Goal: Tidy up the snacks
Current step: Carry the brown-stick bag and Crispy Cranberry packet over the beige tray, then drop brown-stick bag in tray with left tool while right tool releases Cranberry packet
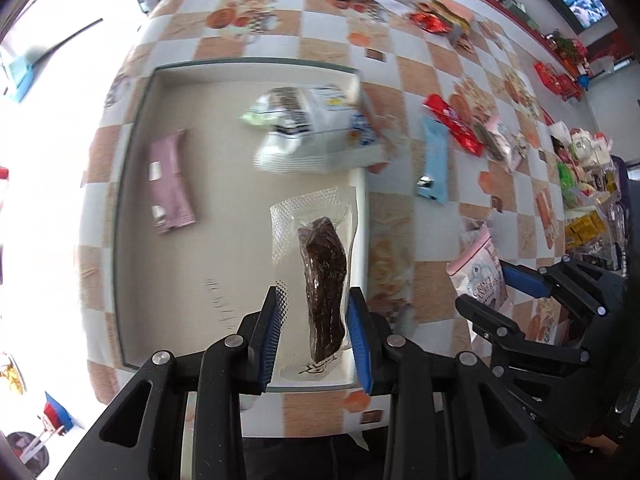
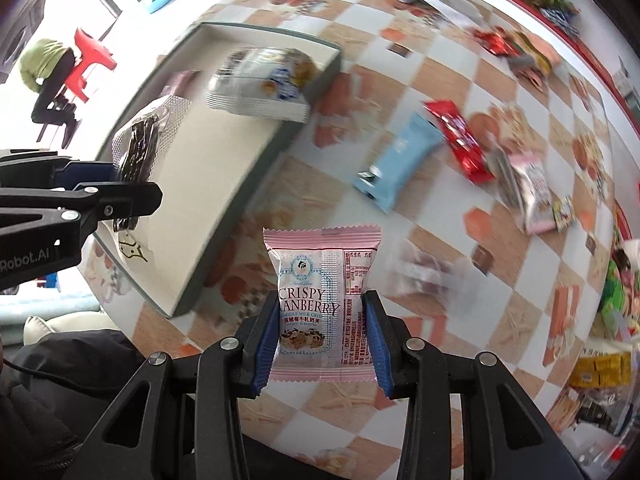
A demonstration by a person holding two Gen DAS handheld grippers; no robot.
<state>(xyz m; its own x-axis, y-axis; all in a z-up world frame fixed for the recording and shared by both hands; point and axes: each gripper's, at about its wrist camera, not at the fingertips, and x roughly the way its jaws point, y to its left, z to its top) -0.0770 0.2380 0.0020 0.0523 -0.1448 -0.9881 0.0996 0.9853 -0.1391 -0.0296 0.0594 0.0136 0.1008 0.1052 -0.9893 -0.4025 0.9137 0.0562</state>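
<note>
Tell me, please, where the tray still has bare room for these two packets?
Tray: free between the pink packet and the white bag, and along its near edge. Crowded: the white bag's corner, and the table right of the blue bar.

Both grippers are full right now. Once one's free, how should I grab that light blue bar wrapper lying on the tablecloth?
Grip the light blue bar wrapper across its narrow width near the middle, coming straight down from above. It lies flat and long, with bare tablecloth along its near edge; the red packet crowds its far end.

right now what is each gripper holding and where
Left gripper: clear-wrapped dark snack, by its lower sides. Right gripper: crispy cranberry packet, lower sides.
</note>
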